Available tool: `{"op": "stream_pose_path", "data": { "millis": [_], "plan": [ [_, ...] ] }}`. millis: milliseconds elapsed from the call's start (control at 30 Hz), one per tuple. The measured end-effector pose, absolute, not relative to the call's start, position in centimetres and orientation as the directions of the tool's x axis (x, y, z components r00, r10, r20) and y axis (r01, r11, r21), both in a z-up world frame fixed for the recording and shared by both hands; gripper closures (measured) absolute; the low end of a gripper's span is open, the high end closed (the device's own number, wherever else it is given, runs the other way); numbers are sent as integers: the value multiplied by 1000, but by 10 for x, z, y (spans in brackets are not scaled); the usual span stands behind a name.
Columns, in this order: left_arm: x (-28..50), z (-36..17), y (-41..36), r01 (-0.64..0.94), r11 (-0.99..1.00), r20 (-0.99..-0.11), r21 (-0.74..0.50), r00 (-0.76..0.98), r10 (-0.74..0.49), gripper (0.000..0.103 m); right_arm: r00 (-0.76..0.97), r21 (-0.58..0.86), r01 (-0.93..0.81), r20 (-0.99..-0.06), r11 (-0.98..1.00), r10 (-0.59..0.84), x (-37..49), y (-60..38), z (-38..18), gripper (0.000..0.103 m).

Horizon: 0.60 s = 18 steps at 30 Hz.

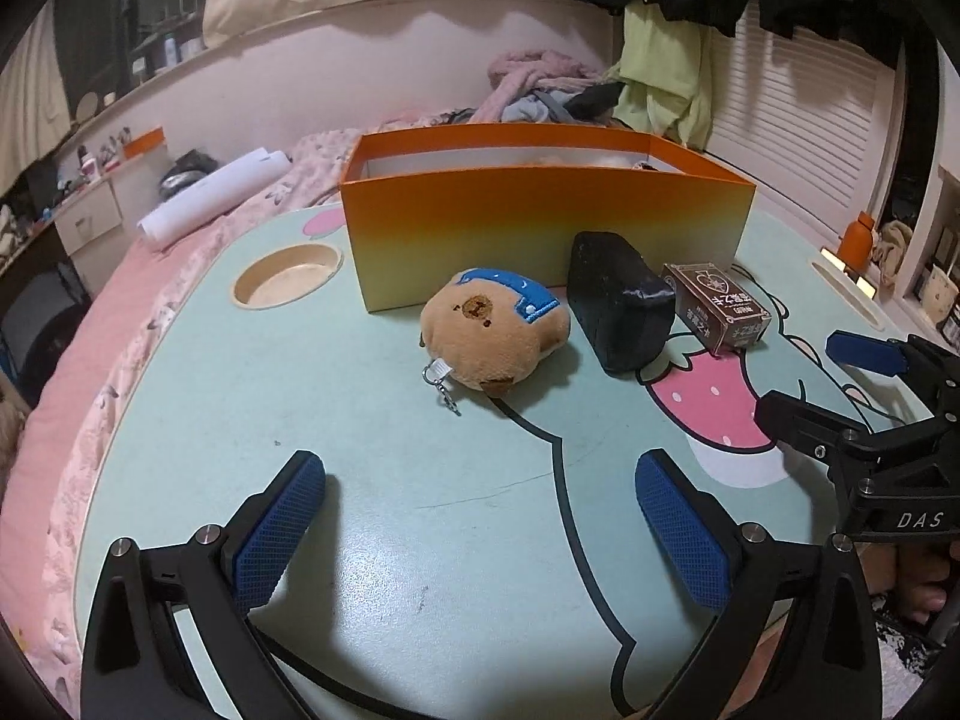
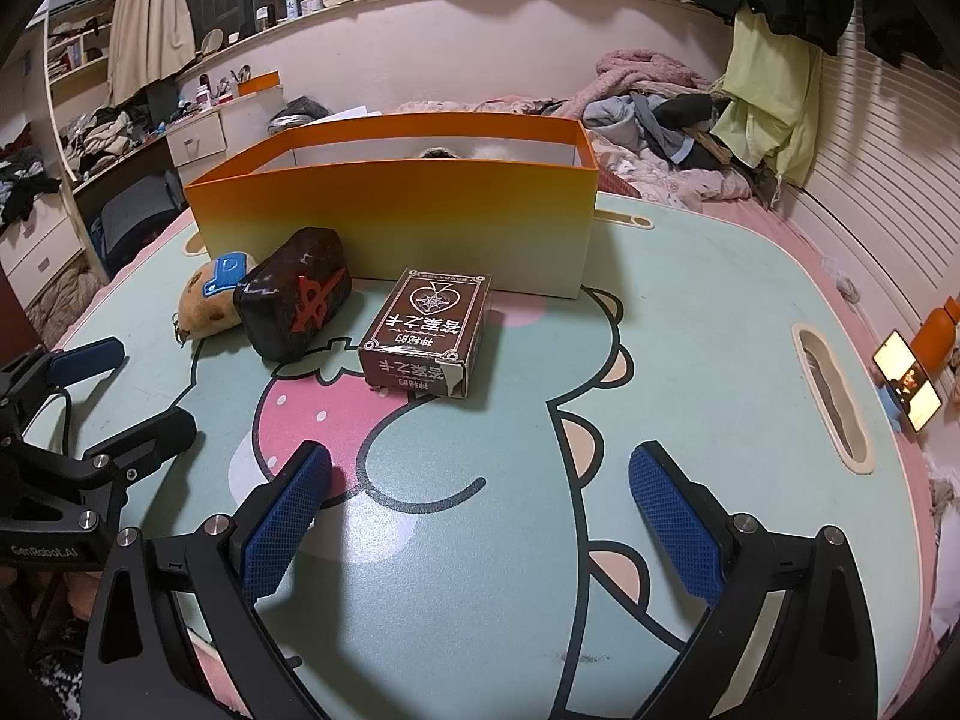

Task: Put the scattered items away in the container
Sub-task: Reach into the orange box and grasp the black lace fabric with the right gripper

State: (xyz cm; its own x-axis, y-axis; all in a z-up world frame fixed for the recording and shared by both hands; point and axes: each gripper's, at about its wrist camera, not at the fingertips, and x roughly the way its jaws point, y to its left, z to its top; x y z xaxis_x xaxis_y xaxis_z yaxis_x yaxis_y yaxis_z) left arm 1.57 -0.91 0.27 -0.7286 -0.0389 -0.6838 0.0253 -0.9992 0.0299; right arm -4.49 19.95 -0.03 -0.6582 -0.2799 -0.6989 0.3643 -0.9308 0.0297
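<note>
Left claw wide, nothing between its blue pads; right claw likewise wide and empty. Both hover over the mint cartoon-print counter.

Orange-to-cream open cardboard box stands at the far side. Its interior is mostly hidden; only pale fluffy tops show above the rim.

In front, just beside one another:
- brown plush toy with blue patch
- black glossy block with a red mark
- brown card pack

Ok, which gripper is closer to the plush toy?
Left. The left gripper sits open right in front of the plush toy; the right gripper is off to the side, past the card box.
</note>
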Motion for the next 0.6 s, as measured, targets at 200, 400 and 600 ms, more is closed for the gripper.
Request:
{"op": "stream_pose_path", "data": {
  "millis": [200,400,600],
  "plan": [
    [16,3,-9,25,-999,-682,25,-730,-36,0,-666,37,363,-689,-931,-287,-45,203,2,14],
    [16,3,-9,24,-999,-680,25,-732,-35,0,-690,108,403,-616,-909,-379,-54,202,58,38],
    [15,3,-8,23,-999,-680,25,-733,-34,0,-537,203,429,-727,-880,-429,-135,169,108,44]
  ]
}}
